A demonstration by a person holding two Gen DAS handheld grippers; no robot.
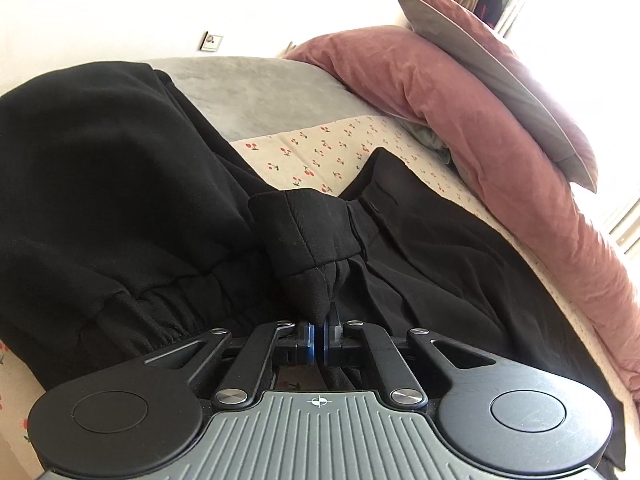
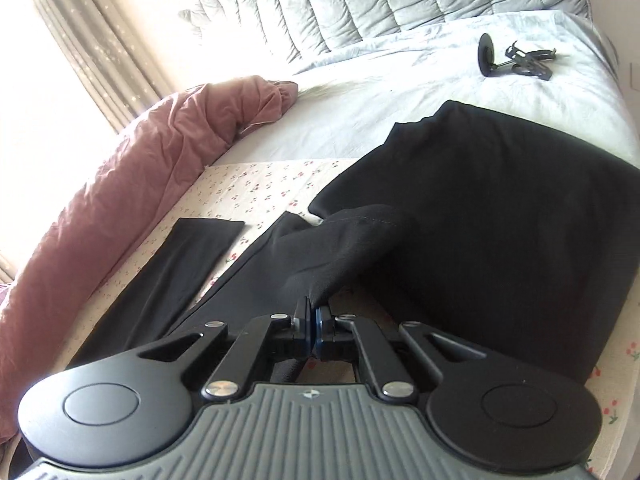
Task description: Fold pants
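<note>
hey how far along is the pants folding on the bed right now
Early to midway, as far as shows. Done: black pants lie on the cherry-print sheet, partly doubled over. In hand: left gripper is shut on a cuff; right gripper is shut on a raised fold. Left: lay both down, smooth, finish folding.

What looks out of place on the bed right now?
A black stand with a round base lies tipped on its side on the pale sheet, beyond the pants. It is apart from the fabric. Both tongs, left and right, are clamped on black cloth.
</note>
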